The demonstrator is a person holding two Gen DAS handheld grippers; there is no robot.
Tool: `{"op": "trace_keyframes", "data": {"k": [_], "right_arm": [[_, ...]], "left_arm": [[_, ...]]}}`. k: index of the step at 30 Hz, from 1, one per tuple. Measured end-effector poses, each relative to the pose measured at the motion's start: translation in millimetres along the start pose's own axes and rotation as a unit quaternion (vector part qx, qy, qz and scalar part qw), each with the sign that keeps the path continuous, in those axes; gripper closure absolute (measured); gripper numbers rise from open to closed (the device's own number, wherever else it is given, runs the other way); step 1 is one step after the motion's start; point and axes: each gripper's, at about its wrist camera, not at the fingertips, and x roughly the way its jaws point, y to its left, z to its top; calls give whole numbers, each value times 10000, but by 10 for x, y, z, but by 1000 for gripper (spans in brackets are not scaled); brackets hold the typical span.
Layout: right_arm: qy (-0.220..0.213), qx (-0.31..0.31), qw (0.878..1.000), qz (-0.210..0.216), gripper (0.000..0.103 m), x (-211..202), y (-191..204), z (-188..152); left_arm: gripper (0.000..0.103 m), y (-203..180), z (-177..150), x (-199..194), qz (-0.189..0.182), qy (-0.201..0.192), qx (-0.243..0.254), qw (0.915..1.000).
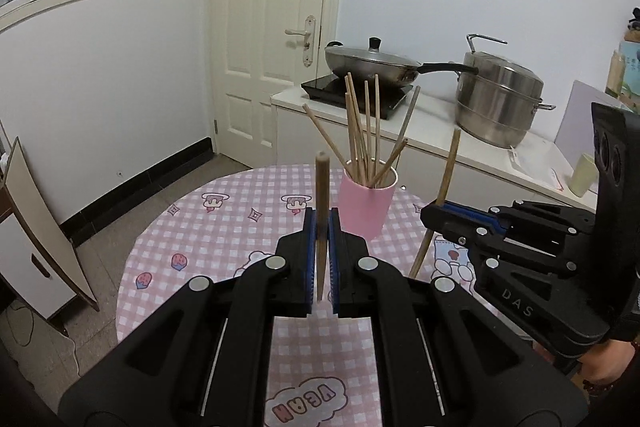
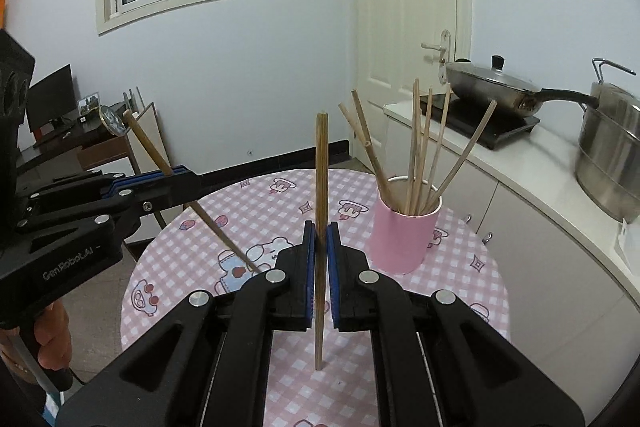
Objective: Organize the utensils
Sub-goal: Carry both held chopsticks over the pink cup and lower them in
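Legible writing: "DAS" on your right gripper (image 1: 434, 209) at the right of the left wrist view; "GenRobot.AI" on your left gripper (image 2: 188, 179) at the left of the right wrist view; "VEGAN" upside down on the tablecloth (image 1: 200, 227). Each gripper is clamped narrow on one chopstick: left chopstick (image 1: 321, 227) upright at frame centre, right chopstick (image 2: 321, 227) likewise. The pink cup (image 2: 404, 239), holding more chopsticks, stands right of centre.

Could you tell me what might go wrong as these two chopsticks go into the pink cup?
1. The pink cup already holds splayed chopsticks; a new one could snag on them and tip the cup.
2. The left gripper and right gripper each pinch one chopstick; it might pivot or slip.
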Motion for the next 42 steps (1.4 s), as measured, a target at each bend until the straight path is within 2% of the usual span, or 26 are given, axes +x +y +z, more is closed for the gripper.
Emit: {"op": "trace_keyframes", "data": {"k": [10, 16, 25, 35, 42], "right_arm": [[-172, 110, 9998, 49, 98, -81, -126, 47], [-355, 204, 9992, -45, 98, -181, -276, 144], [-705, 322, 9965, -306, 98, -224, -519, 360], [-1348, 511, 9880, -559, 98, -249, -801, 747], [-1533, 574, 9848, -583, 98, -101, -917, 887]], "left_arm": [[97, -16, 19, 85, -130, -25, -33, 9999], [97, 8, 151, 94, -282, -133, -161, 9994], [97, 21, 571, 138, -405, -506, -416, 9970], [97, 5, 1131, 222, -302, -1071, -526, 9924], [97, -100, 1345, 408, -431, -1327, -609, 9883]]}}
